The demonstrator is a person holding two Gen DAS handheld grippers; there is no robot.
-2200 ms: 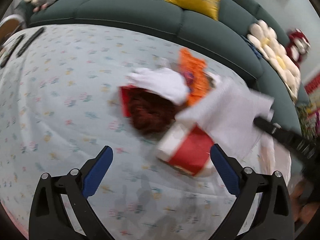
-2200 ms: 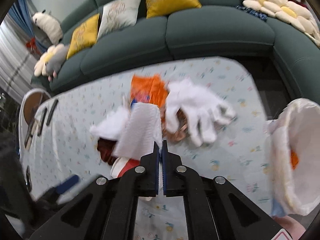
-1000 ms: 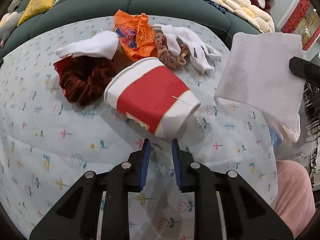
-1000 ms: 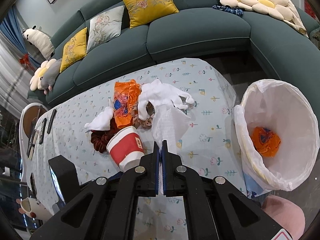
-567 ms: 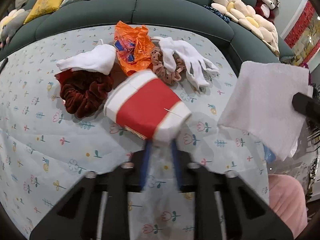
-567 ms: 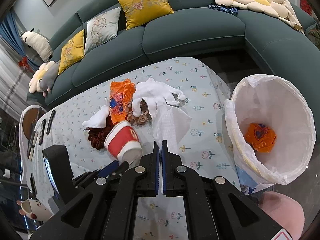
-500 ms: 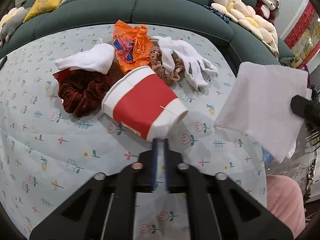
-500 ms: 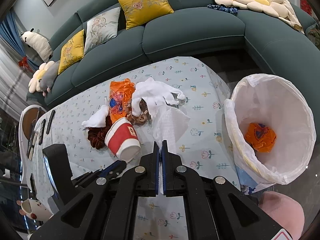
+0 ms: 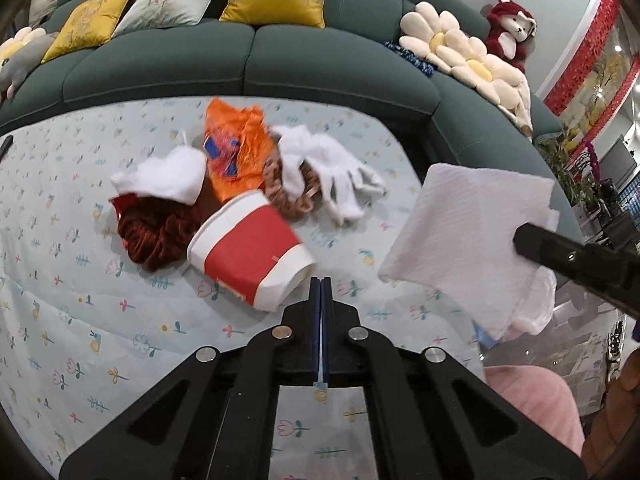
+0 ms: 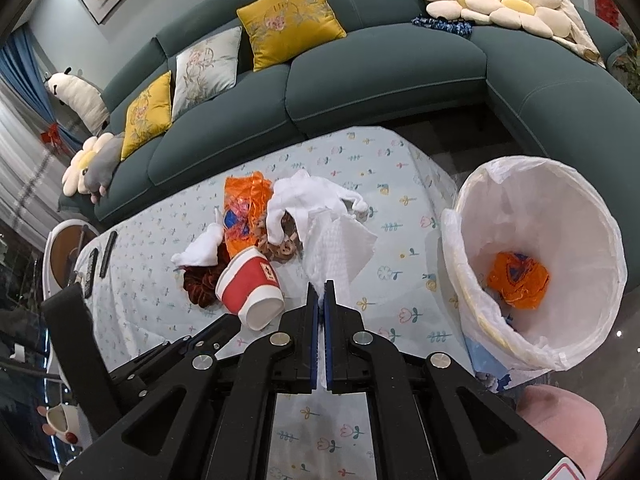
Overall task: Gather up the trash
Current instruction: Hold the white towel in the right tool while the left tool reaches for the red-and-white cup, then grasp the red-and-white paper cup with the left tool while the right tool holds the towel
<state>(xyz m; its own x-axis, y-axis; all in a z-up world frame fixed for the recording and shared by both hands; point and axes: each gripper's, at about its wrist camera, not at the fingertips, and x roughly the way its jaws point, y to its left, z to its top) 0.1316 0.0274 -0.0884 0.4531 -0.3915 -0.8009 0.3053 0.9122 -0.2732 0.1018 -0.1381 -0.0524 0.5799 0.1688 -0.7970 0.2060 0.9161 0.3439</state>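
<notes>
My right gripper (image 10: 319, 286) is shut on a white paper napkin (image 10: 336, 252) and holds it in the air above the table; the napkin also shows in the left wrist view (image 9: 468, 248). My left gripper (image 9: 321, 282) is shut on the bottom rim of a red and white paper cup (image 9: 248, 254) that lies on its side; the cup also shows in the right wrist view (image 10: 250, 286). A white-lined trash bin (image 10: 536, 260) stands right of the table with an orange wrapper (image 10: 518, 280) inside.
On the floral tablecloth (image 9: 60, 300) lie an orange wrapper (image 9: 236, 152), white gloves (image 9: 332, 172), a white sock (image 9: 164, 176), a dark red scrunchie (image 9: 156, 232) and a brown scrunchie (image 9: 288, 192). A green sofa (image 10: 360, 80) curves behind. Remotes (image 10: 106, 254) lie at the far left.
My left gripper went from open to shut on the cup's bottom rim. My right gripper carried the napkin up and to the right, towards the bin.
</notes>
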